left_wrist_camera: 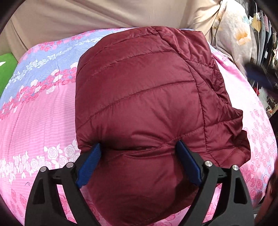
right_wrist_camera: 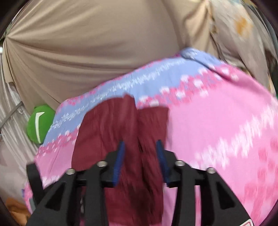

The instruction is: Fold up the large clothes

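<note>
A green cushion [left_wrist_camera: 7, 69] with a white mark is peeking out at the far left edge, tucked against the pink and lilac rose-print bedsheet [left_wrist_camera: 40, 111] and well to the left of the maroon quilted jacket [left_wrist_camera: 139, 90]. The jacket is lying bunched on the sheet, taking up the middle of the left wrist view, its stitched panels running across and a crumpled side section falling to the right. The left gripper [left_wrist_camera: 139, 161] is sitting at the jacket's near edge with its blue pads [left_wrist_camera: 88, 165] spread wide, a puffy fold of jacket bulging between them; the pads are touching the fabric on either side but are not pinching it flat. Behind the jacket a beige cloth [left_wrist_camera: 86, 15] is hanging, and to the jacket's right a pale floral blanket [left_wrist_camera: 231, 34] is lying heaped, with blurred dark clutter beyond it.

In the right wrist view, which is blurred, the green cushion [right_wrist_camera: 40, 123] is showing left of the jacket [right_wrist_camera: 111, 128], which is draping down across the bedsheet [right_wrist_camera: 217, 121]. The right gripper [right_wrist_camera: 139, 161] is straddling a hanging strip of jacket, its blue fingers [right_wrist_camera: 119, 160] standing apart with fabric between them; whether they are gripping it, I cannot tell. Beige cloth [right_wrist_camera: 86, 52] is filling the space behind.
</note>
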{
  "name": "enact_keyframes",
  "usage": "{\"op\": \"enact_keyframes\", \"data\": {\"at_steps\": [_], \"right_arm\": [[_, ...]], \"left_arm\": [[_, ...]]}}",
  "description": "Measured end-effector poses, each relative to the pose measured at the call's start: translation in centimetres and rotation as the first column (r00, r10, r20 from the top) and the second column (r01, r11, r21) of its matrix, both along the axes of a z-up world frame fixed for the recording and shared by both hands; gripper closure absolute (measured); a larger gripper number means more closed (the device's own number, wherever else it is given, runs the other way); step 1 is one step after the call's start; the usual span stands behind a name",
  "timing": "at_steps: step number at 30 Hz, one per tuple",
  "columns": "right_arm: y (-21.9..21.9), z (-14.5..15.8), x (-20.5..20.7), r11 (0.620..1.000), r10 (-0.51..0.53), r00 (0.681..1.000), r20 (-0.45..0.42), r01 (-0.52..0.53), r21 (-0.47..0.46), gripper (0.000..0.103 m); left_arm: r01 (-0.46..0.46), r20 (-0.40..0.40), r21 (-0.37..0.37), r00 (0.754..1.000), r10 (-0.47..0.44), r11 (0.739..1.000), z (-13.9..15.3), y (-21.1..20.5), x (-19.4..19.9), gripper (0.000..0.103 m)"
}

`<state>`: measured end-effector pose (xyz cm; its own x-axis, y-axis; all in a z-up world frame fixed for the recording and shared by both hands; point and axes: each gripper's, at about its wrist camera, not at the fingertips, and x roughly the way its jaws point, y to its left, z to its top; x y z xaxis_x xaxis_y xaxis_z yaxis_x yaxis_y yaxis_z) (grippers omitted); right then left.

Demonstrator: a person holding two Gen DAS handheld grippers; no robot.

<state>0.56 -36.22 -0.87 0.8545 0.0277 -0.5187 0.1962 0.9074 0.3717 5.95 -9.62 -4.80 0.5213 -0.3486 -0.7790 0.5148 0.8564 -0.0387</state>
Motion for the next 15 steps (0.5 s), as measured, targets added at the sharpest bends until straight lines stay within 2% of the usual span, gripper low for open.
{"op": "enact_keyframes", "data": {"at_steps": [2, 5, 7, 8, 9, 12, 15], "right_arm": [[0.3, 0.1, 4.3, 1.0, 0.004, 0.999, -0.041, -0.004, -0.003, 0.057], [0.6, -1.3, 9.3, 1.0, -0.002, 0.993, -0.12, 0.005, 0.022, 0.057], [0.5, -2.6, 11.7, 0.999, -0.014, 0.989, -0.148, 0.021, 0.048, 0.068], [0.4, -2.7, 12.0, 0.998, -0.017, 0.99, -0.138, 0.025, 0.06, 0.088], [0.3, -2.7, 12.1, 0.997, -0.023, 0.993, -0.117, 0.032, 0.075, 0.094], [0.2, -2.9, 11.9, 0.997, -0.061, 0.995, -0.081, 0.064, 0.031, 0.098], [0.5, -5.4, 13.5, 0.997, -0.074, 0.985, -0.156, 0.072, -0.021, 0.098]], "left_arm": [[0.0, -0.003, 0.0, 1.0, 0.0, 1.0, 0.1, 0.0, 0.0, 0.017], [-0.001, -0.003, 0.0, 1.0, 0.001, 1.0, 0.1, -0.1, 0.0, 0.017], [-0.001, -0.005, -0.002, 1.0, 0.001, 1.0, 0.1, 0.0, -0.1, 0.017], [0.002, -0.007, -0.003, 1.0, -0.002, 1.0, 0.2, 0.0, 0.0, 0.017], [0.001, -0.01, -0.006, 1.0, -0.001, 1.0, 0.2, 0.0, 0.0, 0.017], [0.005, -0.012, -0.013, 1.0, -0.005, 1.0, 0.2, -0.1, 0.0, 0.016], [0.018, -0.006, -0.018, 1.0, -0.018, 1.0, 0.1, -0.3, 0.0, 0.013]]}}
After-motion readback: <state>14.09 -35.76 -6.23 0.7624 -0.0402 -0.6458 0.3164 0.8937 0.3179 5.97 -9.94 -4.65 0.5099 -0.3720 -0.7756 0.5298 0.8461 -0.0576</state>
